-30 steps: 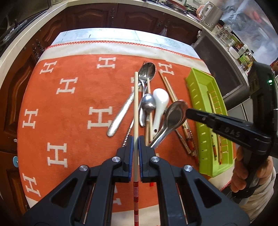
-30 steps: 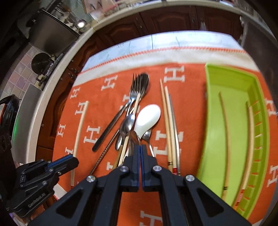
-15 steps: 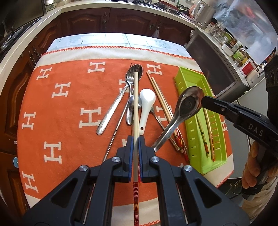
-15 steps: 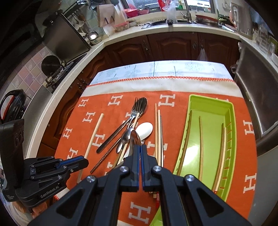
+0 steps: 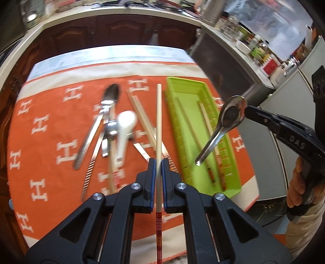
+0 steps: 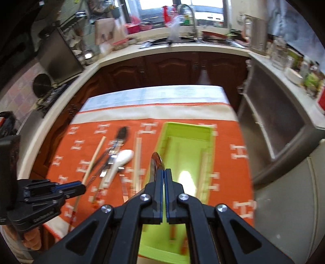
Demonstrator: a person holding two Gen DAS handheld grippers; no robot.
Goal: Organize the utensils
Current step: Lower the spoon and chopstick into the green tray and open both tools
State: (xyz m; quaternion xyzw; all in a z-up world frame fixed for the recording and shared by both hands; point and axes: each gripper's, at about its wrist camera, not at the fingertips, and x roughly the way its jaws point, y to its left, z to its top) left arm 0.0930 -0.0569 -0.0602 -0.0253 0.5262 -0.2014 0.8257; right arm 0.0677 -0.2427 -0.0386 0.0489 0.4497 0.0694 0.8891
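A: Surface and room?

B: Counter (image 6: pixel 182 93) covered by an orange cloth (image 5: pixel 50 130) with white H marks and a pale border. Dark wood cabinets (image 6: pixel 172 67) behind; a sink with faucet (image 6: pixel 189 18) under a window; a steel appliance to the right.

A: Containers?

B: One lime-green tray (image 5: pixel 235 188) on the cloth's right side. It holds chopsticks lying lengthwise; blur prevents a firm count.

A: Loose utensils?

B: Left of the tray: a white ceramic spoon (image 5: pixel 125 128), a metal spoon (image 5: pixel 111 94), other metal handles crossed beneath them, and a pair of chopsticks (image 5: pixel 140 113) on the cloth.

A: Claws?

B: Left claw (image 5: pixel 159 168) is clamped on a single chopstick (image 5: pixel 158 113), pale shaft forward, red-banded end trailing back. Right claw (image 6: pixel 163 178) is closed on the bowl rim of a steel spoon (image 5: pixel 227 119), handle hanging down, raised above the tray. A hand (image 5: pixel 300 186) grips the right tool.
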